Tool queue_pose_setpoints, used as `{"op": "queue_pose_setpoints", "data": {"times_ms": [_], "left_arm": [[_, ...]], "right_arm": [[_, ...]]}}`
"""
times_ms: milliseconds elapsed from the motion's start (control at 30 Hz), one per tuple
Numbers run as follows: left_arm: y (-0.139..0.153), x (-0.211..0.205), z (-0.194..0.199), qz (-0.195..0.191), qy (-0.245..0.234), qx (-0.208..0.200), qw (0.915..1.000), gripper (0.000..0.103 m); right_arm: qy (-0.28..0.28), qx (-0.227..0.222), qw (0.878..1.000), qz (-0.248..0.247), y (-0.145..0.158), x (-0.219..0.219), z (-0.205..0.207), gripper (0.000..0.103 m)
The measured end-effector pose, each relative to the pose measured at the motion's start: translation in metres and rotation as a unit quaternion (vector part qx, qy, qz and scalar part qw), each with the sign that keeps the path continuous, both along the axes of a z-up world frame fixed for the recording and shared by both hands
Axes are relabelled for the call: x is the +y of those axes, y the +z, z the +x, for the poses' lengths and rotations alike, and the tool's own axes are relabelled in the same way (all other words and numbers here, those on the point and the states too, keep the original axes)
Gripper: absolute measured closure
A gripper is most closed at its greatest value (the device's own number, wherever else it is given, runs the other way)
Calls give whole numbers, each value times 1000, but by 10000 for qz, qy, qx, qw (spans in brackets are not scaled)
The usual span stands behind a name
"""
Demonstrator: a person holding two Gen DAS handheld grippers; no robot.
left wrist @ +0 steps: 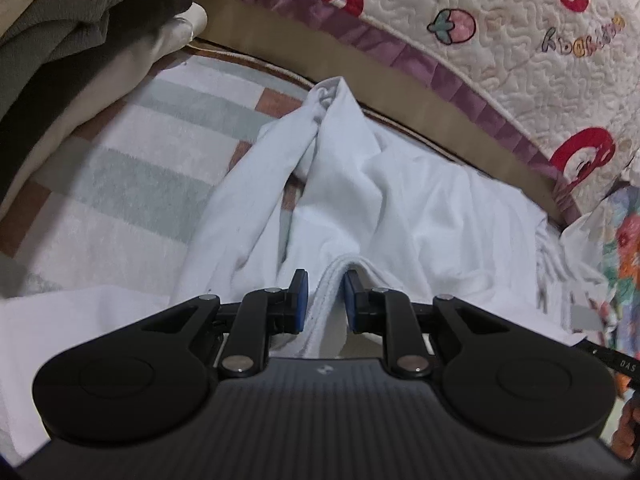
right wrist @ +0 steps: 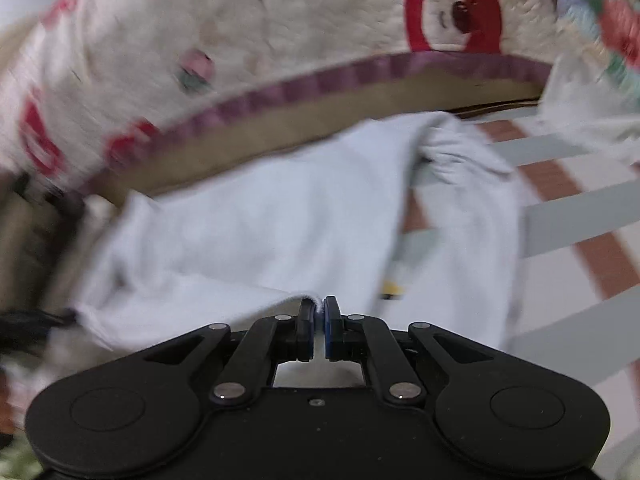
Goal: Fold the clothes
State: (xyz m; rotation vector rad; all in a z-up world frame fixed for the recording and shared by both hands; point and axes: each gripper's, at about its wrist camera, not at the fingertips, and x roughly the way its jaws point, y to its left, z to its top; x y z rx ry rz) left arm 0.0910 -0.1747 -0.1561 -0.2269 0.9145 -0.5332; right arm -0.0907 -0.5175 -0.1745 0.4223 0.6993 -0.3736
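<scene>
A white garment (left wrist: 384, 200) lies crumpled on a striped blanket (left wrist: 120, 184), one twisted sleeve reaching toward the far edge. My left gripper (left wrist: 325, 280) is shut on a thick ribbed fold of the white garment, which bunches up between the blue pads. In the right wrist view the same white garment (right wrist: 260, 216) spreads ahead, blurred. My right gripper (right wrist: 319, 305) is shut on a thin edge of its fabric, the fingers almost touching.
A stack of folded grey, dark and cream clothes (left wrist: 60, 48) rises at the upper left. A quilted cover with red bears and a purple border (left wrist: 500, 40) runs along the far side above a tan band (left wrist: 360, 76). Floral fabric (left wrist: 628, 248) lies at the right.
</scene>
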Motion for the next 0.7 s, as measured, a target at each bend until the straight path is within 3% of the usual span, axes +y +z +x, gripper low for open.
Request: {"op": "queue_pose_setpoints", "data": {"times_ms": [167,233,333,367,400,433,467,500,700], "left_arm": [[-7,-4,-3,-14,-73,-38,10000,85],[-10,-9,-7,56,-181,-48,9998,85],[-15,-9,-11,139,-133,-64,9998,87],[-14,-9,-12,140,-121,-110,9998,97],[-12,-8,-13,165,-105,-185,9996,99],[-9,-7,-14,221,-79,-282,9993,99],[-4,-6,-15,270,-24,-401,9988,99],[2,-5,-15,298,44,-518,9982,99],[22,-2,-8,28,436,-544,9976,99]], "right_arm": [[6,364,9988,-319,-6,4,7,95],[0,460,9983,-347,-10,1,8,90],[-123,382,9992,-69,-14,-5,5,88],[-173,326,9993,74,-15,-7,3,88],[-222,266,9991,230,-16,-10,1,84],[-279,210,9985,422,-17,-14,-1,78],[-334,157,9976,594,-18,-16,-3,66],[-385,107,9966,727,-20,-17,-4,63],[-403,17,9945,969,-22,-6,-10,56]]}}
